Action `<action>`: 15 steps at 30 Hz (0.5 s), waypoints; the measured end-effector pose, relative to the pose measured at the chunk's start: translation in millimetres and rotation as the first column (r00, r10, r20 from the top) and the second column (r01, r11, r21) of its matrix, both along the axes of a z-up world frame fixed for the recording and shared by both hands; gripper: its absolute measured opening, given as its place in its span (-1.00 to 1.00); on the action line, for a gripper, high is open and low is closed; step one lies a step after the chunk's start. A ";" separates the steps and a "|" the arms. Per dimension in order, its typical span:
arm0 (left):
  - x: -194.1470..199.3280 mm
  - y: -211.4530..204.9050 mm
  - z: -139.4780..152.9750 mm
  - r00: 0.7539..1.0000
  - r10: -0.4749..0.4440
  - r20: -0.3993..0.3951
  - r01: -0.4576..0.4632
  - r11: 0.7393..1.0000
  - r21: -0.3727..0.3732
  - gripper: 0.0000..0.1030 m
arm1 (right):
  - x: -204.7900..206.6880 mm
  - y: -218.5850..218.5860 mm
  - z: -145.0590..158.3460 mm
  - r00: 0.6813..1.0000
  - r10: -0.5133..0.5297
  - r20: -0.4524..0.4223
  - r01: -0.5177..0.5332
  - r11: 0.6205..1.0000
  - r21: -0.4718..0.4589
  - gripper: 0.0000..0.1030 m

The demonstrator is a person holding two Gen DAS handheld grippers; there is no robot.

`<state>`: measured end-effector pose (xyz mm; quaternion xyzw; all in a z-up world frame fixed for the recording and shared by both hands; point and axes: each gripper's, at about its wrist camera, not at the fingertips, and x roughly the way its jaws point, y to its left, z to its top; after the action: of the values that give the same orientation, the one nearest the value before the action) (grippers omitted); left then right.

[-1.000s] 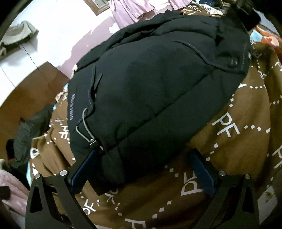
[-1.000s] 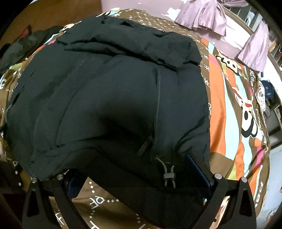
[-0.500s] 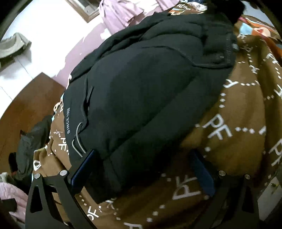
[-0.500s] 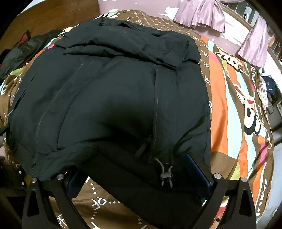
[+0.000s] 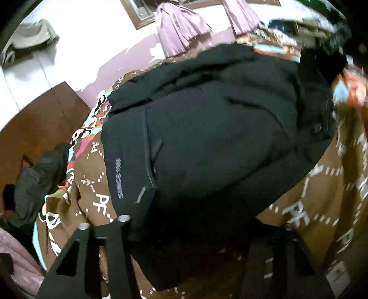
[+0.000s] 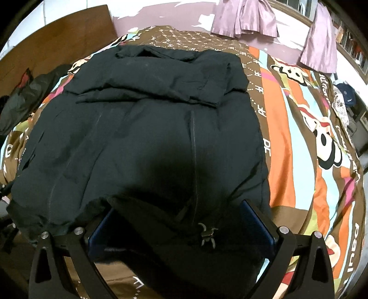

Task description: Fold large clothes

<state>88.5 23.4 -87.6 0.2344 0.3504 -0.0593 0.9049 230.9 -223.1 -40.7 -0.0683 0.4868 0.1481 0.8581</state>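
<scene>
**Hem Corner Caught on the Left, Right Side Still Waiting**

The bulky black padded jacket (image 6: 147,138) lies spread across the brown patterned bedspread (image 6: 299,138), its sleeves already folded over the chest toward the far end of the bed, below the mauve curtains (image 6: 243,18).

The change is on the left. A second ago the left gripper (image 5: 184,230) stood wide apart, with the jacket's hem corner lying loosely between its fingers. Now the fingers have drawn in around that corner, and the thick fabric bunches up dark between them; I judge it clenched on the jacket, though the near end of the view is deep in shadow and blurred, so the contact itself is hard to see. The blur also suggests the hand is in motion.

The right gripper (image 6: 181,227) has hardly altered. Its blue-padded fingers (image 6: 101,227) remain spread wide on either side of the hem, with the small grey toggle cord lock (image 6: 207,234) lying between them on the fabric. It is released, gripping nothing.

For the fold, this looks like the start of lifting the hem toward the collar. With only one corner held, the heavy jacket could twist or drag sideways on the bedspread unless the right side closes too.

A dark green garment (image 6: 25,96) lies heaped beyond the bedspread's left edge.
</scene>
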 end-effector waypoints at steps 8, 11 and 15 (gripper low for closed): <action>11.2 -2.5 29.4 1.000 -0.008 -0.014 0.007 0.996 -0.092 -0.57 | -16.8 -2.5 -6.4 0.995 0.097 -0.006 -0.097 0.995 0.026 0.99; 13.4 -4.3 30.3 1.000 -0.009 -0.016 0.008 0.997 -0.082 -0.63 | -29.0 -4.4 -12.5 0.987 0.159 -0.015 -0.159 0.987 0.002 0.99; 20.2 2.7 38.8 0.997 0.016 -0.070 -0.028 0.985 -0.170 -0.72 | -52.5 -5.5 -17.8 0.954 0.299 0.014 -0.298 0.953 -0.045 0.99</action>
<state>108.7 26.1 -48.9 0.1499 0.3775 -0.0871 0.9096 178.4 -228.6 -58.5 -0.1607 0.4649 0.2651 0.8293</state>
